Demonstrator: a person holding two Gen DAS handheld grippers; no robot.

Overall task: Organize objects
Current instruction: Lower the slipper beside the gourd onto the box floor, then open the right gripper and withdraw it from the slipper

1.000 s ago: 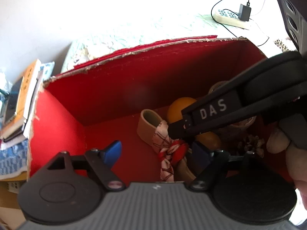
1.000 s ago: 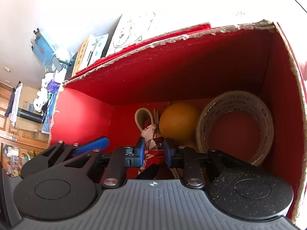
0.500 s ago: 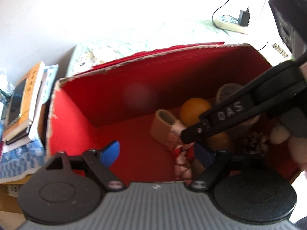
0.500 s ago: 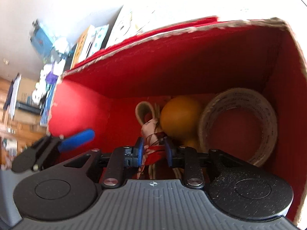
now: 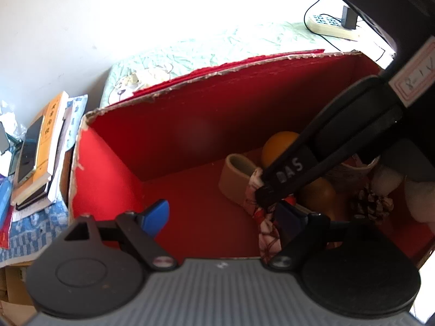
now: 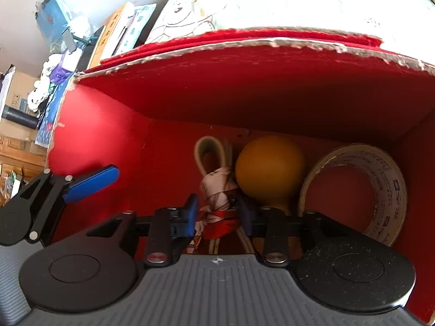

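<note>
Inside the red box (image 6: 103,135), the right gripper (image 6: 218,213) pinches the ribbon-tied cloth bundle (image 6: 217,190) beside an orange ball (image 6: 269,165) and tape roll (image 6: 380,190). Only the left wrist view shows the pinecone (image 5: 372,203); the left gripper (image 5: 220,217) hangs spread.

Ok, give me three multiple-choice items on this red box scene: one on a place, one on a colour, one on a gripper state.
1. Where does the roll of tape stand in the red box?
A. to the right of the orange ball
B. in the left corner
C. outside the box

2. What colour are the pads on the gripper fingers?
A. green
B. blue
C. yellow

3. How is the right gripper?
A. wide open over the tape
B. shut on the cloth bundle
C. out of the box

Answers:
1 A: in the right wrist view the tape leans by the right wall, past the orange ball.
2 B: the pads show blue in both views.
3 B: its jaws press the cloth bundle from both sides, while the left gripper hangs open.
</note>
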